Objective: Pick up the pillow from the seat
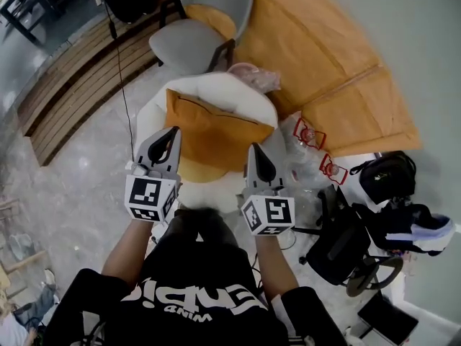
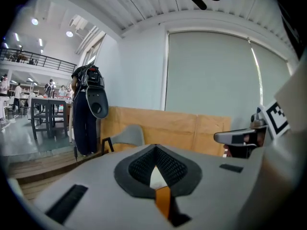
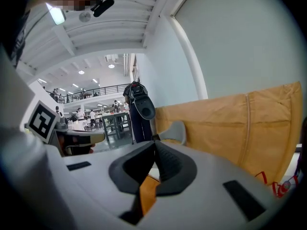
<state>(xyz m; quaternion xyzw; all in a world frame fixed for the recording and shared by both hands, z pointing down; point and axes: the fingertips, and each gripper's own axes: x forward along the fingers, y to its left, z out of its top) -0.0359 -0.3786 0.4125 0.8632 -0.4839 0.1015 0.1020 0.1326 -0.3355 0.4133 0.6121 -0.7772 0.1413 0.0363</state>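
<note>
Approach step, I judge: the left claw [image 1: 172, 135] and right claw [image 1: 257, 151] are both closed and empty, with the orange pillow [image 1: 212, 130] just beyond their tips. Next they must open.

Only real lettering is the white print on the person's black T-shirt [image 1: 193, 298], one big word over a smaller line. It's upside down in the head view and creased, so I can't read it reliably.

The left marker cube [image 1: 151, 197] on the left gripper [image 1: 173, 132] and the right marker cube [image 1: 268, 215] on the right gripper [image 1: 256, 150] carry black-and-white square code patterns, no characters. The same patterns show in the gripper views.

Two red-trimmed packets [image 1: 310, 132] sit right of the chair; any print is too small to read. Nothing else legible.
</note>
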